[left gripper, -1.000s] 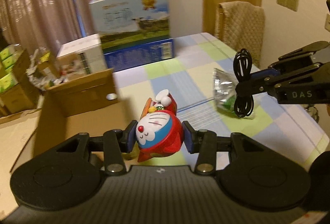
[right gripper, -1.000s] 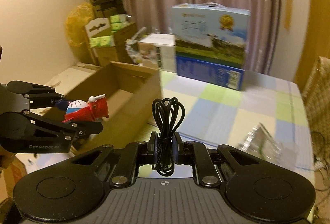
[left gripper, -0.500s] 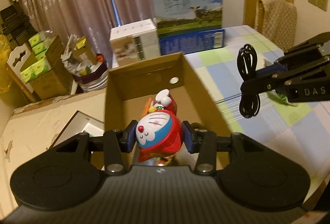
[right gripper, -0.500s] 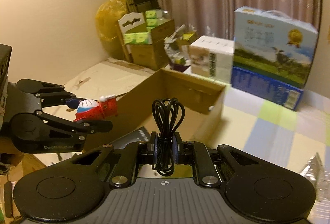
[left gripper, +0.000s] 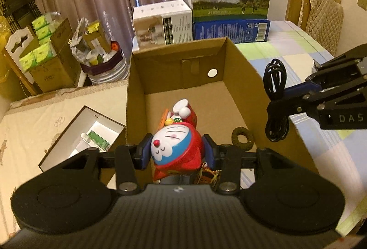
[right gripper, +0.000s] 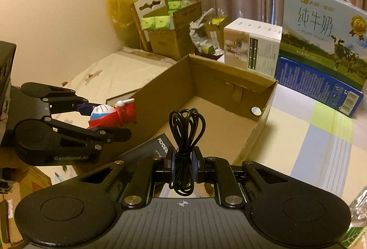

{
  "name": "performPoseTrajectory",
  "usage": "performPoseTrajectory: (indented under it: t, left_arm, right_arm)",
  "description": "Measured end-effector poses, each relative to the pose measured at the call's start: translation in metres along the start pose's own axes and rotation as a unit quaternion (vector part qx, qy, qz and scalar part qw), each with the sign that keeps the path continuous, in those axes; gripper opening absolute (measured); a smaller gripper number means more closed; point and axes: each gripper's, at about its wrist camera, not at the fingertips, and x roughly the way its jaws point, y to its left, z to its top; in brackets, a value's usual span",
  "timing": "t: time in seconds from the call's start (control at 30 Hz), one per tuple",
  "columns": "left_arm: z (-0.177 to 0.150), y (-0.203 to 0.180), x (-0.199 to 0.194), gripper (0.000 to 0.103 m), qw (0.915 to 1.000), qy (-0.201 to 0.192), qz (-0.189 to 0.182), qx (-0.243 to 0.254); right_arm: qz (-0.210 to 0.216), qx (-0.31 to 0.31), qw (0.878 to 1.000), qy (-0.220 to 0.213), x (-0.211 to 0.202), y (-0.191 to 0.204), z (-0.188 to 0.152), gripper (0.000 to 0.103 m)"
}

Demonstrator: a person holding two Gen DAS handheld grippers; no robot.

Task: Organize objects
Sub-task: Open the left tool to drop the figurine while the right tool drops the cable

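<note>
The left gripper (left gripper: pixel 177 152) pinched a Doraemon figure (left gripper: pixel 176 145) over the cardboard box (left gripper: pixel 243 70); beside it, the right gripper (right gripper: pixel 183 165), pressed together, clamped a coiled black cable (right gripper: pixel 186 132). Only the left view showed a woven ring (left gripper: pixel 242 138) just ahead.

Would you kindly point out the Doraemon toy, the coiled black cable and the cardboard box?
Doraemon toy (left gripper: pixel 170 144): left wrist view, on its white face.
Coiled black cable (right gripper: pixel 185 132): right wrist view, on its wrapped middle.
Cardboard box (left gripper: pixel 243 70): left wrist view, on its right inner wall.
</note>
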Motion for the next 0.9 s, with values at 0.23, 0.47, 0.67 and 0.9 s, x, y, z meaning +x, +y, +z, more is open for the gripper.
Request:
performPoseTrajectory:
  t: [0.23,0.47,0.67,0.9]
  left_arm:
    - [-0.003,0.0,0.022,0.04,0.9999,0.011,-0.004,-0.002]
    - [-0.003,-0.003,0.028,0.052,1.0,-0.002,0.003,-0.002]
    - [0.001,0.001,0.021,0.052,0.9999,-0.01,0.012,-0.002]
    - [0.0,0.003,0.015,0.052,0.9997,-0.014,0.016,-0.007]
  right_arm:
    - [-0.004,0.005,1.0,0.01,0.016,-0.007,-0.003,0.011]
    - [-0.005,0.004,1.0,0.016,0.022,-0.009,-0.005,0.011]
    - [-0.008,0.007,1.0,0.014,0.022,-0.01,-0.004,0.011]
    - [-0.011,0.019,1.0,-0.002,0.02,-0.015,-0.001,0.014]
